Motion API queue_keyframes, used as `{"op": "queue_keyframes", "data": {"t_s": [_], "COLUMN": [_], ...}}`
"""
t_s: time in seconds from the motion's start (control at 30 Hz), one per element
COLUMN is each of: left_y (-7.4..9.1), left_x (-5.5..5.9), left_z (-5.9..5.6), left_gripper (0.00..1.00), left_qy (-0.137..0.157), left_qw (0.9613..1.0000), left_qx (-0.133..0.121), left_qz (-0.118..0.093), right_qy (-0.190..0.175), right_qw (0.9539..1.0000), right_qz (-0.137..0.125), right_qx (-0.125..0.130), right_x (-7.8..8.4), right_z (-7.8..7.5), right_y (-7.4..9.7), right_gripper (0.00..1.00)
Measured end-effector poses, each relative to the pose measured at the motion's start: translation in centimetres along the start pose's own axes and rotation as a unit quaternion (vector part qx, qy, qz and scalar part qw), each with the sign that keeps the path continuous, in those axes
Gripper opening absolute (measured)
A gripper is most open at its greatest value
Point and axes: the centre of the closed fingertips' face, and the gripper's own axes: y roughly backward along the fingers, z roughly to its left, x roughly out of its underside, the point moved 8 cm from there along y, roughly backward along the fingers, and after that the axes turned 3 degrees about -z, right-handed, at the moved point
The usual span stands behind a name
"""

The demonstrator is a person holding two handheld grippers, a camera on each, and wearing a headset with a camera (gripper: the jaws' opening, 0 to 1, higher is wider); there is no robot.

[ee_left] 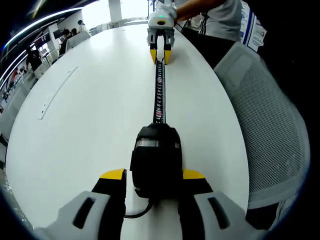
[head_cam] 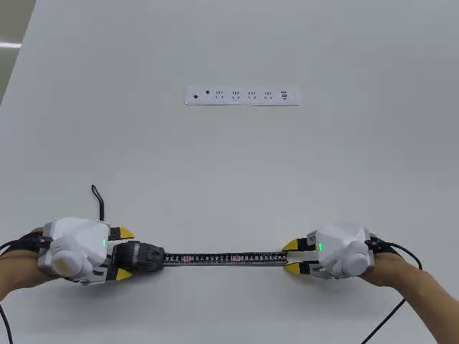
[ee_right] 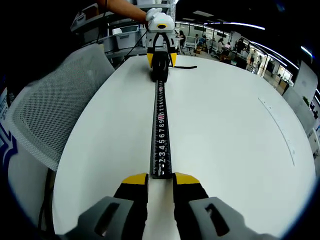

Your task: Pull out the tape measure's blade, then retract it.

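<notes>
A power strip [head_cam: 242,95] lies well behind. Your left gripper [head_cam: 125,253] clamps the black tape measure [head_cam: 143,256], your right gripper [head_cam: 290,256] its long blade [head_cam: 226,258].

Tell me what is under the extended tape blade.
The bare white table lies under the blade, stretched from the black case in the left hand-held gripper to the right hand-held gripper. The strip directly beneath is covered, so contact cannot be judged.

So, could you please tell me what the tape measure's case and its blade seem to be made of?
The case looks like black plastic or rubber, mostly matte with a soft sheen on top. The blade is a thin dark strip with printed numerals, lying straight; probably coated steel, though that is a guess.
</notes>
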Motion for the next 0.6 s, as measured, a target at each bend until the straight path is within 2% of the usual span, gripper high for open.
{"op": "queue_keyframes", "data": {"t_s": [0.2, 0.4, 0.6], "left_y": [0.3, 1.2, 1.9], "left_x": [0.2, 0.3, 0.4], "left_z": [0.0, 0.0, -0.3], "left_gripper": [0.39, 0.41, 0.43], "left_qy": [0.008, 0.030, 0.056], "left_qw": [0.9999, 0.9989, 0.9967], "left_qx": [-0.011, -0.031, -0.048], "left_qz": [0.001, -0.015, -0.033], "right_qy": [-0.003, -0.019, -0.057], "right_qw": [0.9999, 0.9990, 0.9964], "right_qz": [0.010, 0.019, 0.020], "right_qx": [0.005, 0.036, 0.060], "right_x": [0.0, -0.3, -0.4], "right_z": [0.3, 0.3, 0.7], "right_y": [0.1, 0.6, 0.9], "right_gripper": [0.25, 0.34, 0.42]}}
